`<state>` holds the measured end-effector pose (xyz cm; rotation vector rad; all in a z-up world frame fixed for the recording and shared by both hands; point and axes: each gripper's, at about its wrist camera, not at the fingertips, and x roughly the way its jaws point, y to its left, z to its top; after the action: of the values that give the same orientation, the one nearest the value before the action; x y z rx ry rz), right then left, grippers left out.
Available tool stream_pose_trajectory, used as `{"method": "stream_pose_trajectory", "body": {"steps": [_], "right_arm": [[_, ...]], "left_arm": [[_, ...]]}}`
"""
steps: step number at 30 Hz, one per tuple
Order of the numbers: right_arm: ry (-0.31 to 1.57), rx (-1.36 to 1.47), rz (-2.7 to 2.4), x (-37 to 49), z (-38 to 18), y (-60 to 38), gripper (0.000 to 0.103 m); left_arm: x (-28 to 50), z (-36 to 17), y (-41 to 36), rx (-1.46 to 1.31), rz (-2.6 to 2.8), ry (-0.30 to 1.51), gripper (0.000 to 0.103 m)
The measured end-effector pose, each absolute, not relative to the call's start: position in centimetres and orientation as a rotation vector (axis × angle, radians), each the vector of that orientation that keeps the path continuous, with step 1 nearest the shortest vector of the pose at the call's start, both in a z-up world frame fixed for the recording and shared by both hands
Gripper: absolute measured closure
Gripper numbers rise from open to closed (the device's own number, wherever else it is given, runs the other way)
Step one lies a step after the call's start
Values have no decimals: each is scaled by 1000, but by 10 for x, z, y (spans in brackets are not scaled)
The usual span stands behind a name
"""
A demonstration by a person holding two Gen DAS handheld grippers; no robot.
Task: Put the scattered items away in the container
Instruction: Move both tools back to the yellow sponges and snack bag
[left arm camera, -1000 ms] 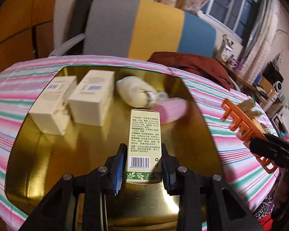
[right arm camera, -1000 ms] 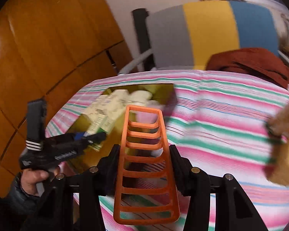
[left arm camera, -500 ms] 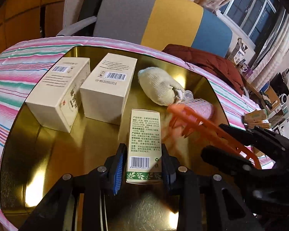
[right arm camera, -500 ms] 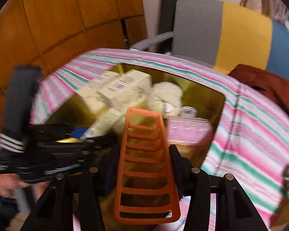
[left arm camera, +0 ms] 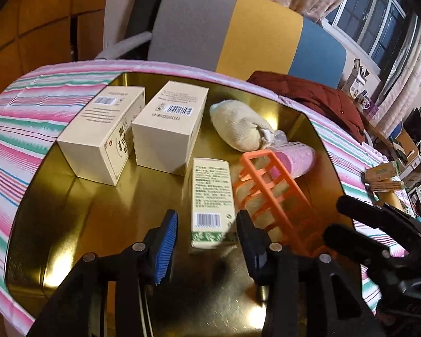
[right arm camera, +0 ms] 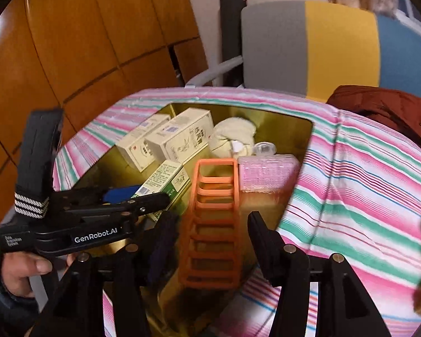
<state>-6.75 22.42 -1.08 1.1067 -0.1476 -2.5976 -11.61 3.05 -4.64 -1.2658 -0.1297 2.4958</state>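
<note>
Gold tin (left arm camera: 56,219): bare floor at 7 o'clock, boxes crowding 11. Left gripper (left arm camera: 206,231): jaws just opened, released, green-labelled box (left arm camera: 212,196) lying between. Right gripper (right arm camera: 213,237): jaws just opened, orange rack (right arm camera: 213,221) loose between.

From the right wrist view, the right gripper (right arm camera: 213,238) has just been opening, with gaps on both sides of the orange rack (right arm camera: 213,221) sitting between its jaws over the gold tin (right arm camera: 289,129). In the tin: two cream boxes (right arm camera: 179,137), a green-and-white box (right arm camera: 165,177), a cream sock (right arm camera: 233,137) and a pink case (right arm camera: 266,171). The left gripper (right arm camera: 143,196) reaches in from the left, above the green-and-white box.
</note>
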Motion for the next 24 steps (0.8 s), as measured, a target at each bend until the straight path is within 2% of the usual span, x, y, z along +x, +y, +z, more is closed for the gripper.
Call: {"method": "stream_pose_trajectory", "body": {"steps": [3, 6, 13, 24], "right_arm": [[-259, 1041, -2631, -50, -4, 239, 45], [-342, 993, -2685, -33, 2, 259, 38], [-497, 979, -2841, 5, -1, 320, 30], [-819, 1015, -3065, 102, -22, 443, 26]], "left_arm": [[-95, -31, 35, -1135, 2571, -90, 59], [-75, -18, 44, -1032, 2577, -73, 59], [-45, -3, 92, -943, 2421, 10, 59], [7, -11, 199, -922, 2138, 204, 57]]}}
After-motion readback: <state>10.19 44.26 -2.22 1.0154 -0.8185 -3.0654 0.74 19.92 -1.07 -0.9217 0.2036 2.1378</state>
